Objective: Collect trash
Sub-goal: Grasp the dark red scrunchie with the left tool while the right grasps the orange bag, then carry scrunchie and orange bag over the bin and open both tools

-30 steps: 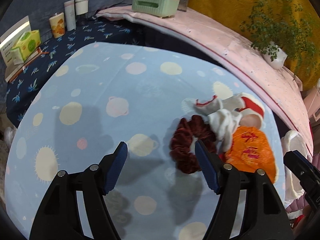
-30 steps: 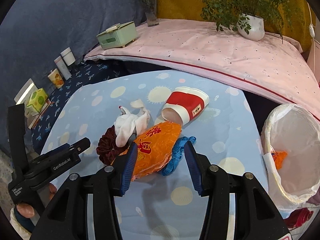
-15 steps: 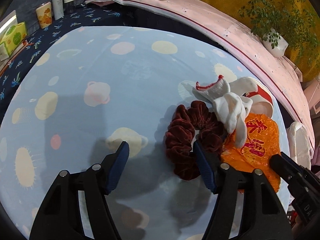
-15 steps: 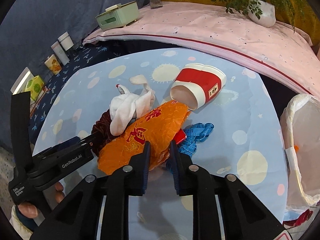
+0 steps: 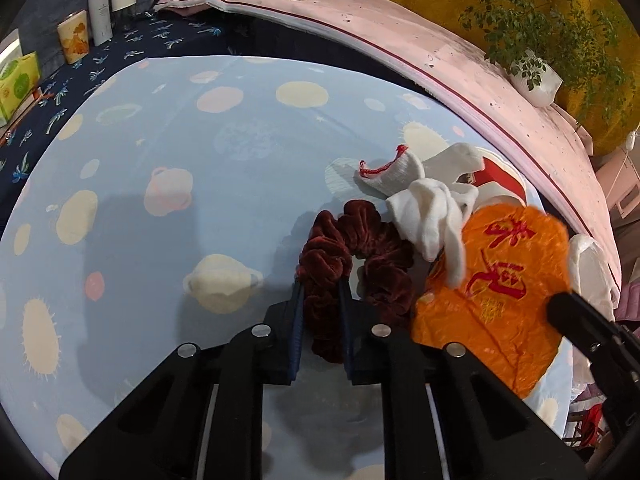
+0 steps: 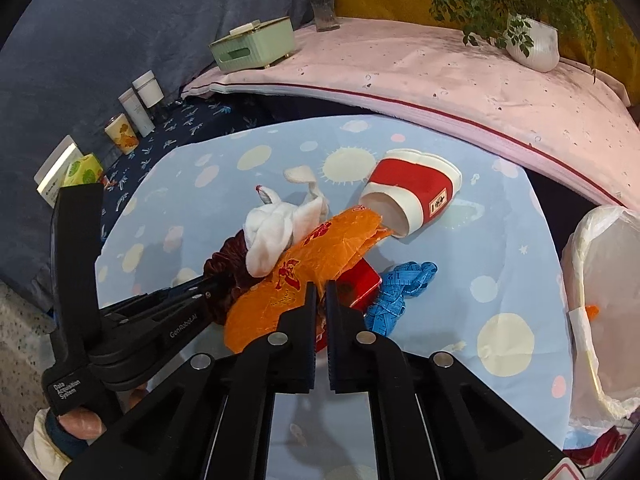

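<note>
A dark red velvet scrunchie (image 5: 360, 248) lies on the blue spotted cloth (image 5: 200, 160). My left gripper (image 5: 320, 292) is shut on its near side. An orange plastic wrapper (image 6: 304, 276) with red characters lies beside it, and my right gripper (image 6: 320, 292) is shut on its near edge. A white sock (image 6: 276, 232) rests on the scrunchie and the wrapper. A red and white paper cup (image 6: 416, 192) lies on its side behind them. A red packet (image 6: 360, 284) and a blue tape measure (image 6: 400, 292) lie right of the wrapper. The wrapper (image 5: 496, 288) also shows in the left wrist view.
A white lined trash bin (image 6: 604, 300) stands at the right table edge, with an orange scrap inside. A pink-covered ledge (image 6: 440, 76) behind holds a green box (image 6: 252, 44) and a potted plant (image 6: 532, 40). Cups and bottles (image 6: 136, 116) stand on the dark cloth at left.
Both grippers moved forward and closed: the left on the scrunchie, the right on the orange wrapper's edge. The wrapper has shifted slightly.
</note>
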### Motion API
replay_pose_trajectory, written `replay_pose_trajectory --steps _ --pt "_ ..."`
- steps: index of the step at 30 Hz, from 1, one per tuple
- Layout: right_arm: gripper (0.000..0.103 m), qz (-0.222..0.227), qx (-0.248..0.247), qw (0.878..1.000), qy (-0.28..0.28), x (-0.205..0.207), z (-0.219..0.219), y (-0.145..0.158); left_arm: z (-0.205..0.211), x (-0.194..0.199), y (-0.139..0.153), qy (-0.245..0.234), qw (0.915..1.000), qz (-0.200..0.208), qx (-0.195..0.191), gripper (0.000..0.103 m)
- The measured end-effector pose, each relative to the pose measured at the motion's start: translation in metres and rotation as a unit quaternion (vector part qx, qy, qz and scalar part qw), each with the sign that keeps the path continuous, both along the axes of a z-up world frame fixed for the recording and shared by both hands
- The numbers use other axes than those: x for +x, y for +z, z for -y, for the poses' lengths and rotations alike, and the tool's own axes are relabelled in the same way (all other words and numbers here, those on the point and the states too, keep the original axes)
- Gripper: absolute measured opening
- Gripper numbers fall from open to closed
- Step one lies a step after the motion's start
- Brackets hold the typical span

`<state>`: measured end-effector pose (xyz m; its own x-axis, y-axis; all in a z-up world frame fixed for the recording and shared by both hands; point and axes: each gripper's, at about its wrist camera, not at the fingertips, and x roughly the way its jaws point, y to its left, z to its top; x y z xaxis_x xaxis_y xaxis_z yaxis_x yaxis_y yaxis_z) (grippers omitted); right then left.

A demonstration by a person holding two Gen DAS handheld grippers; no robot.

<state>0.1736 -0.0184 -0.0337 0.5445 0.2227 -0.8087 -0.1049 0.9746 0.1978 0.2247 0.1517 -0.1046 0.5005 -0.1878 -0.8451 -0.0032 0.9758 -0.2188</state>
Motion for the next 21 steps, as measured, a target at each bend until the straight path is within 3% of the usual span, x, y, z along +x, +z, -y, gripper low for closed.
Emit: replay_pose_trajectory --steps 9,21 --pt "0.004 0.061 0.017 0.998 -0.005 -0.012 0.012 0.053 -0.002 -0.019 0.041 0.003 0.9992 0.040 -0.008 0.013" --pt "0.004 0.140 0.023 0.989 -0.046 -0.034 0.061 0.120 0.032 -0.036 0.126 -0.027 0.9923 0.120 -0.015 0.013"
